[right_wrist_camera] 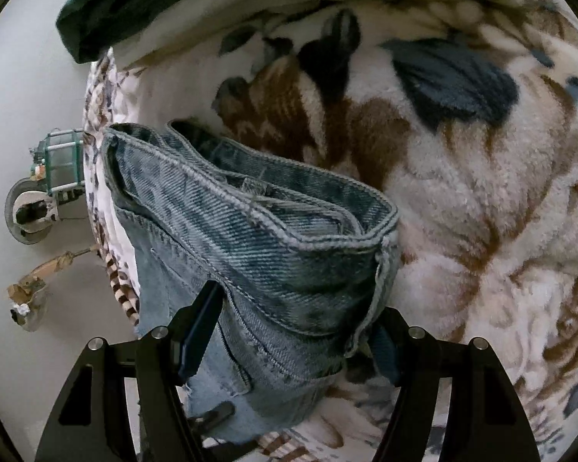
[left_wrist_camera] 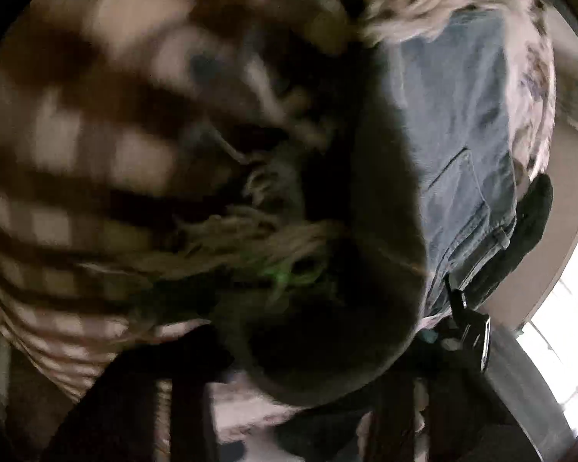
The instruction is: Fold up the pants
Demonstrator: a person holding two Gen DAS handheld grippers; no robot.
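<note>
Seen in the right wrist view: denim pants bunched between the right gripper, waistband filling the centre of the frame, both dark fingers set wide against the thick cloth – clamped on a fat fold, by the look of it. Spread beneath and to the right, a fleecy floral blanket. Blurred in the left wrist view: pants running top to bottom along the right of the frame, long axis near vertical, frayed hem close in at centre. Left gripper only dark shapes at the bottom edge – grip impossible to tell. Right gripper low right at the waistband end. Likely next: bringing the hem end toward the waistband, lengthwise.
</note>
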